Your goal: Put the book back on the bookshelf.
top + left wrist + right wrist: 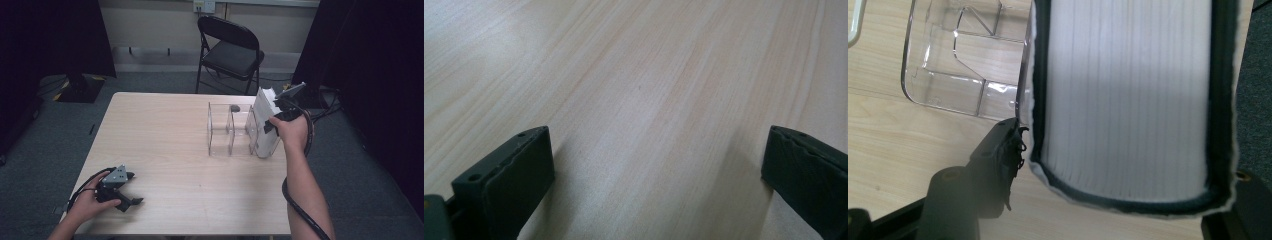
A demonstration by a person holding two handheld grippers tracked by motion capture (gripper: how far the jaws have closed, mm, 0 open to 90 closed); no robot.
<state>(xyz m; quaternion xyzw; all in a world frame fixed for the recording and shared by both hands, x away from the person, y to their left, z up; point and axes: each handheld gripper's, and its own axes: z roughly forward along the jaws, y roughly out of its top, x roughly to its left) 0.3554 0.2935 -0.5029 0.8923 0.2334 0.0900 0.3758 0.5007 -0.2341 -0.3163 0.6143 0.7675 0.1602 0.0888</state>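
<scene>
While left gripper (131, 189) is lying low on wooden table (165, 140) near its front-left corner, jaws are standing wide apart with nothing but bare tabletop between them. Right gripper (1118, 165) is closing on thick white book (1125, 100), one jaw pressing each cover, page edges facing its camera. Book (264, 120) is standing upright in rightmost slot of clear acrylic divider rack (227, 131), at table's right side. Black folding chair (231, 47) is sitting beyond table's far edge.
</scene>
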